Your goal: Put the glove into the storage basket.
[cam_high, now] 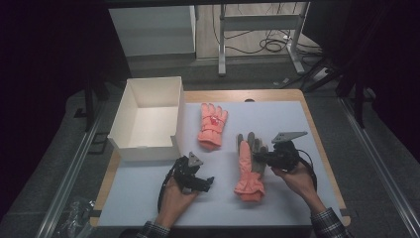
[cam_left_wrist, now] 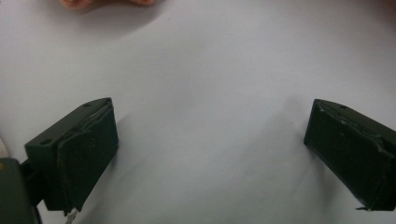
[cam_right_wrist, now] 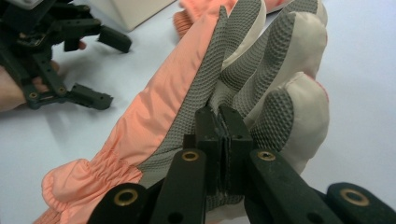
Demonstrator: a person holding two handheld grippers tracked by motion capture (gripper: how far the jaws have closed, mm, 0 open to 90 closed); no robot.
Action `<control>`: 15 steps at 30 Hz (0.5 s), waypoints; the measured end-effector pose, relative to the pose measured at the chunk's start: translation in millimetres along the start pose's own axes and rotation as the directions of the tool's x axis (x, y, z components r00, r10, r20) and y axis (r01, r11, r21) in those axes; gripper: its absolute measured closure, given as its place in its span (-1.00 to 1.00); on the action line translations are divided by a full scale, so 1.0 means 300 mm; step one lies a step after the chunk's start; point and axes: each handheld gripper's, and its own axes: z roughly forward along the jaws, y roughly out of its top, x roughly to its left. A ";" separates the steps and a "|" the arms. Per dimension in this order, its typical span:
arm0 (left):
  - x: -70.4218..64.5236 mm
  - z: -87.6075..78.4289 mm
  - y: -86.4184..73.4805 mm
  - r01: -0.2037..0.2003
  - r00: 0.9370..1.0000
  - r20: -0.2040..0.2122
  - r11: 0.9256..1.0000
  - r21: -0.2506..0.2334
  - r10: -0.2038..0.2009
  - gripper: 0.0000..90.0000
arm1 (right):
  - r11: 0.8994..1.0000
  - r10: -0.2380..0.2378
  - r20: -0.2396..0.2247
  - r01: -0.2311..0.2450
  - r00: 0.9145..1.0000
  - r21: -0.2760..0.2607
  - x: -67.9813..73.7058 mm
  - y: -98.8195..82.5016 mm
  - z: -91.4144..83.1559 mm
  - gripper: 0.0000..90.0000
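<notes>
A pink glove (cam_high: 246, 168) with a grey textured palm lies at the middle right of the white mat (cam_high: 277, 121). My right gripper (cam_high: 257, 157) is shut on it, the jaws pinching the grey palm fabric (cam_right_wrist: 223, 126) at the base of the glove's fingers (cam_right_wrist: 280, 56). A second pink glove (cam_high: 212, 126) lies flat farther back, beside the box. My left gripper (cam_high: 204, 184) hovers low over the bare mat left of the held glove. Its jaws stand wide open (cam_left_wrist: 210, 140) with nothing between them. The right gripper view also shows that left gripper (cam_right_wrist: 103, 69).
A white open cardboard box (cam_high: 148, 148) stands at the back left of the table, empty inside. The wooden table edge (cam_high: 317, 144) frames the mat. Beyond the table are metal frame legs (cam_high: 221, 44) and cables on the floor.
</notes>
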 end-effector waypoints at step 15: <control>-0.001 0.000 0.000 0.005 1.000 0.001 1.000 0.000 -0.005 -0.94 | 0.994 -0.075 -0.002 0.075 0.997 0.076 -0.029 -0.011 0.135 0.79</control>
